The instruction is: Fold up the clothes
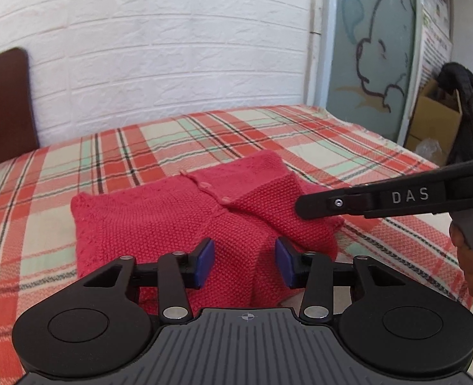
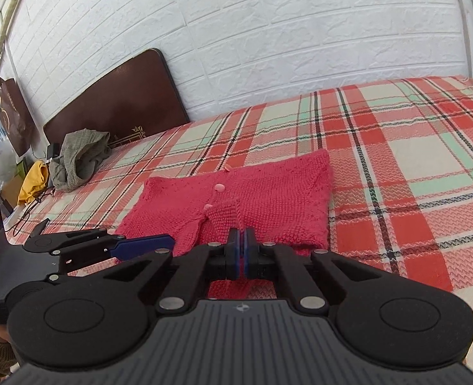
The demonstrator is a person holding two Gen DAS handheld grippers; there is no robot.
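Right gripper (image 2: 243, 250) clenched, near hem of red cardigan (image 2: 242, 202) pinched between pads, likely ready for lifting fold. Left gripper (image 1: 244, 261) spread wide over same hem, pads not pressing. Cardigan flat on plaid bedsheet (image 2: 396, 147), sleeves tucked.

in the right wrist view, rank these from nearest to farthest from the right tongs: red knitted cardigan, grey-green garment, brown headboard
1. red knitted cardigan: straight ahead of the right tongs, its near hem at the tips.
2. grey-green garment: crumpled, far left on the plaid bedsheet.
3. brown headboard: behind that garment, against the white brick wall.
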